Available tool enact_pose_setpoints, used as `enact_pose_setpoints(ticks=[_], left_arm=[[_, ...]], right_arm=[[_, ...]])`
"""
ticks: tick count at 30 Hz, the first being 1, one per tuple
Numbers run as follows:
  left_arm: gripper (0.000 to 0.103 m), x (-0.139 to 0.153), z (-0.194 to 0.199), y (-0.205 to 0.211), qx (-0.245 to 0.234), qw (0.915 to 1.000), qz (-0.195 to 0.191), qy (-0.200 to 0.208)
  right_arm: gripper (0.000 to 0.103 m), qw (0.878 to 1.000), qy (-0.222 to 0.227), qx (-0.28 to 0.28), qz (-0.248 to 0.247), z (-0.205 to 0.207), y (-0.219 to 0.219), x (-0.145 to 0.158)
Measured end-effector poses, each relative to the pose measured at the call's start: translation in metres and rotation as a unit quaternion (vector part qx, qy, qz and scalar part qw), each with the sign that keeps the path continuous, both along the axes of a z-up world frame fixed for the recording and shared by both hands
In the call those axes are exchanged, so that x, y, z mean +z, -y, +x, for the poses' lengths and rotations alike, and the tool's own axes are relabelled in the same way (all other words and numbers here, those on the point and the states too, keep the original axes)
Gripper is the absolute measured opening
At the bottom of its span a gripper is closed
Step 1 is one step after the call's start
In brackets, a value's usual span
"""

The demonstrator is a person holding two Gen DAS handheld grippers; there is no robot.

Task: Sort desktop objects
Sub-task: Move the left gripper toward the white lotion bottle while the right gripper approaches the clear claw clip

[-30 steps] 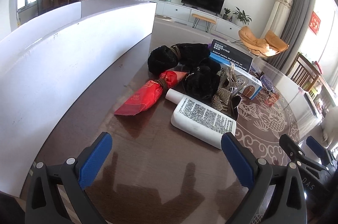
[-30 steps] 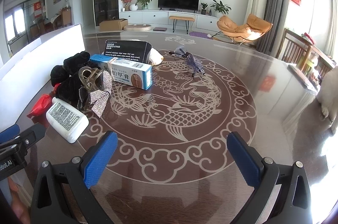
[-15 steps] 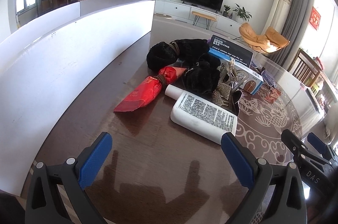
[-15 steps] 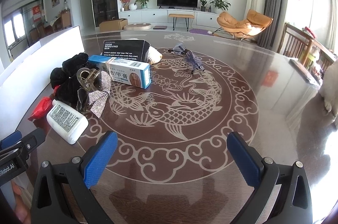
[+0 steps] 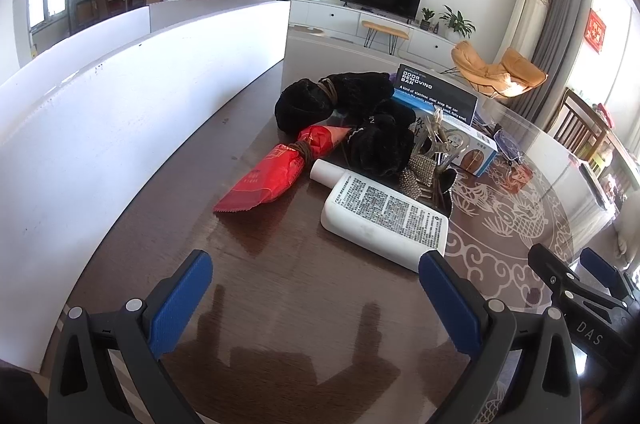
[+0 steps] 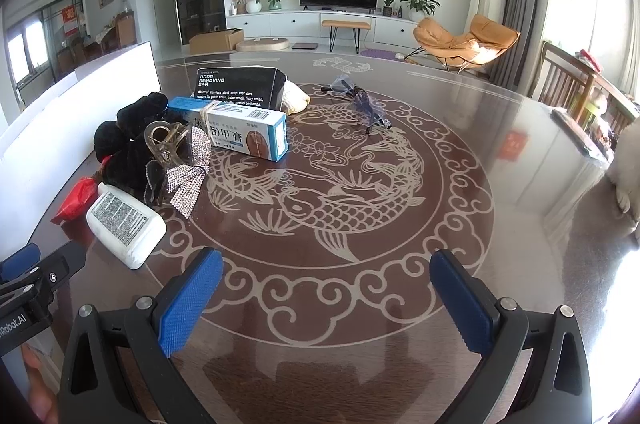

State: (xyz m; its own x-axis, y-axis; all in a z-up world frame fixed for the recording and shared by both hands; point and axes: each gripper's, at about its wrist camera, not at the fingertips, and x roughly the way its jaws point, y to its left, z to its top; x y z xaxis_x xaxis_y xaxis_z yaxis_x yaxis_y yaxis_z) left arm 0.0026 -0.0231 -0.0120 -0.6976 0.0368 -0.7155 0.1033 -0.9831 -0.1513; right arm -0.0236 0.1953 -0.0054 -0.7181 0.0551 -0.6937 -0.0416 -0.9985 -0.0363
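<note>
A white bottle (image 5: 384,216) with a printed label lies flat on the brown table, just ahead of my open left gripper (image 5: 316,288). Behind it sit a red foil packet (image 5: 276,172), black furry pieces (image 5: 340,100), a rhinestone hair clip (image 5: 424,168), a blue-white box (image 5: 460,140) and a black box (image 5: 436,92). In the right wrist view the same pile shows at left: white bottle (image 6: 124,224), hair clip (image 6: 184,172), blue-white box (image 6: 244,132), black box (image 6: 240,88). My right gripper (image 6: 326,294) stands open over the bare fish pattern, nothing between its fingers.
A white foam board wall (image 5: 120,96) runs along the table's left side. Glasses in a clear wrap (image 6: 364,104) lie at the far middle of the table (image 6: 440,152). A small red item (image 6: 514,146) rests at the right. The table edge drops off at the right.
My left gripper has crept forward toward the white bottle, which now looks nearer and larger. The right gripper has edged forward a little. Both stay open.
</note>
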Motion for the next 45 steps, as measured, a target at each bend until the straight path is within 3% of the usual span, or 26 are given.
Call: enact_pose_setpoints(ticks=[12,18,22,26,30,32,34,40,45], left_arm=[[0.103,0.003,0.005,0.009,0.020,0.9998,-0.006,-0.006],[0.103,0.006,0.010,0.019,0.034,0.9993,-0.005,-0.012],[0.103,0.006,0.013,0.027,0.045,0.9990,0.001,-0.009],[0.103,0.006,0.014,0.035,0.059,0.9981,0.014,-0.010],[0.103,0.009,0.016,0.041,0.073,0.9969,0.024,-0.017],[0.103,0.009,0.017,0.045,0.076,0.9964,0.032,-0.018],[0.103,0.006,0.015,0.046,0.071,0.9963,0.046,-0.012],[0.103,-0.005,-0.002,0.034,0.057,0.9953,0.078,0.009],[0.103,-0.009,-0.031,0.014,0.063,0.9966,0.020,0.049]], right_arm=[[0.103,1.000,0.008,0.014,0.000,-0.002,0.002,-0.002],[0.103,0.993,0.065,0.073,-0.064,-0.032,0.007,-0.016],[0.103,0.989,0.096,0.086,-0.072,-0.066,0.016,-0.021],[0.103,0.988,0.110,0.097,-0.050,-0.084,0.031,-0.023],[0.103,0.978,0.116,0.172,-0.027,-0.077,0.061,-0.023],[0.103,0.962,0.113,0.246,-0.039,-0.065,0.075,-0.023],[0.103,0.951,0.116,0.286,-0.037,-0.053,0.079,-0.023],[0.103,0.961,0.113,0.252,-0.013,-0.032,0.048,-0.029],[0.103,0.972,0.085,0.215,-0.037,-0.022,0.023,-0.029]])
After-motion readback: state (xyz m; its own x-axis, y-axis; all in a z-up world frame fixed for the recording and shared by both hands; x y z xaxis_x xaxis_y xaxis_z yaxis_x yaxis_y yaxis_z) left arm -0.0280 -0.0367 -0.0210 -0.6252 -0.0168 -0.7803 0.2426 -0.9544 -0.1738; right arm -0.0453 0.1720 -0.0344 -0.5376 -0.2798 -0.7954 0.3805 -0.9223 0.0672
